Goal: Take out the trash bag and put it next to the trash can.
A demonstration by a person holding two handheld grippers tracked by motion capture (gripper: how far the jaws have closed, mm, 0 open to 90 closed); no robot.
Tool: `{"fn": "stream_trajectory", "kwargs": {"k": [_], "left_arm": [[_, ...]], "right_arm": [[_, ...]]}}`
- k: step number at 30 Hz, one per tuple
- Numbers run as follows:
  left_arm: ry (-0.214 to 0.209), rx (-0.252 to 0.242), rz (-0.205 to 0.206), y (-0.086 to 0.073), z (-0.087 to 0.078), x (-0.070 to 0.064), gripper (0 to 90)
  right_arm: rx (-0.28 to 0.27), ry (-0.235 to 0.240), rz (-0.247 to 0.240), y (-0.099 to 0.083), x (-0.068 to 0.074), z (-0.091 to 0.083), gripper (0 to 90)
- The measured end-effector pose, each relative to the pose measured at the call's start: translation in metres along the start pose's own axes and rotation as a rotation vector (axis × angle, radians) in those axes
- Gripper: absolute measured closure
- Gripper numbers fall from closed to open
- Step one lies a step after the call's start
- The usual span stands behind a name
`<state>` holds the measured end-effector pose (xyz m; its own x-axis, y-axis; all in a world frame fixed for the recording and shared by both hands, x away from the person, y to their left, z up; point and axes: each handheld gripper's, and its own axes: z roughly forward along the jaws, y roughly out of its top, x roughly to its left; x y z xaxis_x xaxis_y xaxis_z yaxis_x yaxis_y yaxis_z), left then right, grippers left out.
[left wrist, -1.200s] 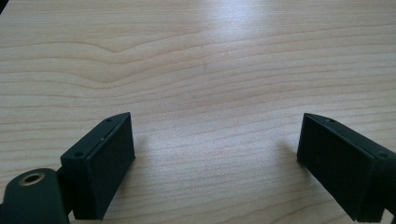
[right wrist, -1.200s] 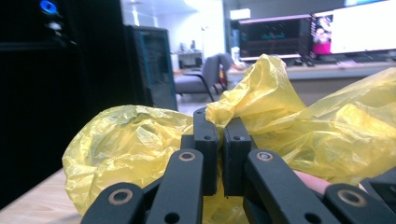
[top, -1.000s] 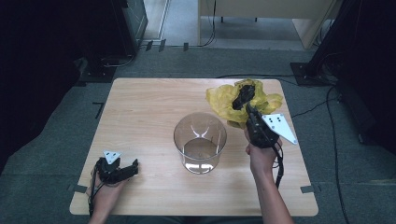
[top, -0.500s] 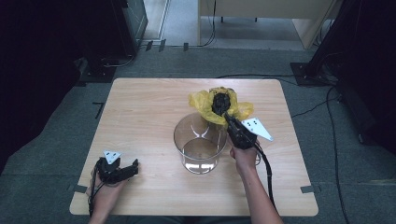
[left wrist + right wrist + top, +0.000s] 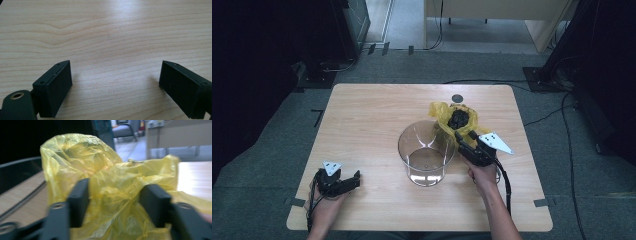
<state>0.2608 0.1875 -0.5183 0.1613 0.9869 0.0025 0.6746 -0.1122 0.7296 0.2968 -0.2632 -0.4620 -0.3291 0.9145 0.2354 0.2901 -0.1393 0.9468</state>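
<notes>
The right gripper (image 5: 464, 136) clamps its jaws on a yellow plastic bag (image 5: 451, 118) just beside the clear bucket's (image 5: 426, 150) rim, its dark contents indistinct, while the left gripper (image 5: 343, 183) rests wide open at the bench's (image 5: 377, 115) near left corner.

Black grippers: left gripper (image 5: 343, 182), right gripper (image 5: 466, 141); grey three-cornered plates, trailing cables.

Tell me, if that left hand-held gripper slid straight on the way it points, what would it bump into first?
Probably the clear plastic bowl. The left hand-held gripper rests low on the table, jaws open, pointing right towards it. Its own view shows bare wood ahead, so the exact line is uncertain.
</notes>
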Motion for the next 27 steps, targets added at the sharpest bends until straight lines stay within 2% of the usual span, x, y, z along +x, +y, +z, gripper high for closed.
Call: {"fn": "stream_trajectory", "kwargs": {"k": [2,7,11,13,16,23,27], "left_arm": [[0.0,0.0,0.0,0.0,0.0,0.0,10.3],[0.0,0.0,0.0,0.0,0.0,0.0,10.3],[0.0,0.0,0.0,0.0,0.0,0.0,10.3],[0.0,0.0,0.0,0.0,0.0,0.0,10.3],[0.0,0.0,0.0,0.0,0.0,0.0,10.3],[0.0,0.0,0.0,0.0,0.0,0.0,10.3],[0.0,0.0,0.0,0.0,0.0,0.0,10.3]], "right_arm": [[0.002,-0.016,-0.021,0.001,0.0,-0.004,31.6],[0.016,-0.031,-0.024,0.005,-0.001,-0.013,18.6],[-0.003,-0.042,-0.051,0.007,-0.002,-0.023,16.4],[-0.001,-0.033,-0.061,0.009,-0.001,-0.027,15.2],[0.012,-0.045,-0.088,0.01,0.0,-0.033,14.7],[0.029,-0.058,-0.1,0.009,-0.001,-0.046,13.6],[0.031,-0.072,-0.093,0.007,-0.005,-0.059,13.6]]}}
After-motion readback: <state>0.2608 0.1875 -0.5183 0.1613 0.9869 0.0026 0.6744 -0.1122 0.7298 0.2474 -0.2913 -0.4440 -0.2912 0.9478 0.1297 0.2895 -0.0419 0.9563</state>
